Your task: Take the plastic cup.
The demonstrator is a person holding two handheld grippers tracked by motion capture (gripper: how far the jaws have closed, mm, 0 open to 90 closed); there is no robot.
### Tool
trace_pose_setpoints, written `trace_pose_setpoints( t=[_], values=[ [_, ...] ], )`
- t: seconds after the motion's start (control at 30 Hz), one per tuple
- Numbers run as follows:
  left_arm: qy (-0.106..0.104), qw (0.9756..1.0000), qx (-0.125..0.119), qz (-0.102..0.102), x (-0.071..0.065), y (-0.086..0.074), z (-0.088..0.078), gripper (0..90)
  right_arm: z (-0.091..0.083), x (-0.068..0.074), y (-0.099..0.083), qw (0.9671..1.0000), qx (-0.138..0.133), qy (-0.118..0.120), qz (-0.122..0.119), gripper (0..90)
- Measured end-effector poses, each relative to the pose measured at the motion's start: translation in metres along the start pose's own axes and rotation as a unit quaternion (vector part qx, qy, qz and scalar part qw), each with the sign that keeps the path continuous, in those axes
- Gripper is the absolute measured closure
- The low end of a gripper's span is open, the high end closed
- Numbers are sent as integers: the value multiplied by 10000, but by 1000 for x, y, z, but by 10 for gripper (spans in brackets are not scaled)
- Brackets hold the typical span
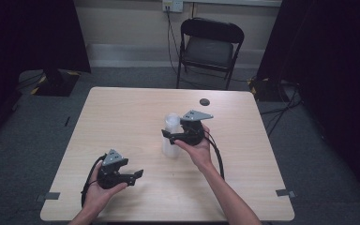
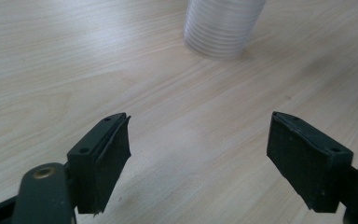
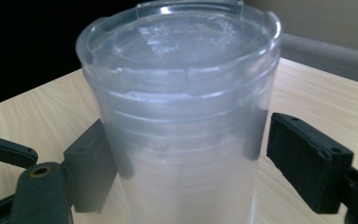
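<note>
Taking the clear plastic container [image 1: 171,135] near the middle of the table [image 1: 122,112] as the landmark and reading left to right: the left gripper [image 1: 138,174] rests low on the tabletop to the near left of it, well apart, jaws spread wide with nothing between them; in the left gripper view the ribbed base of the container [image 2: 223,28] stands ahead on bare wood. The container stands upright with its lid on. The right gripper [image 1: 166,135] comes in from its right; in the right gripper view its jaws stand open on either side of the container's wall [image 3: 182,140], the left pad at or very near the wall, the right pad just clear, so it looks bracketed, not clamped. The step in hand seems to be taking hold or letting go. A grasp would call for closing squarely without tipping it. Beyond it, a small dark disc [image 1: 205,101] lies well clear, and a folding chair [image 1: 209,47] stands past the table; nothing blocks the way.
</note>
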State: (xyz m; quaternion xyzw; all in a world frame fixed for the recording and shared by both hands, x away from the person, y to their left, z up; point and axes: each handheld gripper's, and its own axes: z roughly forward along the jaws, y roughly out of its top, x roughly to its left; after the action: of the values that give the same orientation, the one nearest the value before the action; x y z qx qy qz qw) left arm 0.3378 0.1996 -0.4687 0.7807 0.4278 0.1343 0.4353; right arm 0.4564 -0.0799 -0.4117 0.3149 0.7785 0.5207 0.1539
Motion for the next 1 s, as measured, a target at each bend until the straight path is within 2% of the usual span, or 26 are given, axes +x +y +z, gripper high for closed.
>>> trace_pose_setpoints(
  t=[0.13,0.33,0.5,0.73,1.0],
  values=[
    [4,10000,-3,-20,0,0,0,210,3,-2,-2,10000,-12,-26,80,187],
    [-8,10000,7,-5,0,0,0,210,7,-1,-5,10000,26,-28,77,192],
    [13,10000,13,-43,1,0,0,205,8,-2,-8,9999,72,-18,138,234],
    [17,10000,17,-18,0,0,0,205,8,0,-7,10000,2,11,96,293],
    [8,10000,26,-32,1,0,1,205,7,1,-6,9999,-37,12,101,305]
  ],
)
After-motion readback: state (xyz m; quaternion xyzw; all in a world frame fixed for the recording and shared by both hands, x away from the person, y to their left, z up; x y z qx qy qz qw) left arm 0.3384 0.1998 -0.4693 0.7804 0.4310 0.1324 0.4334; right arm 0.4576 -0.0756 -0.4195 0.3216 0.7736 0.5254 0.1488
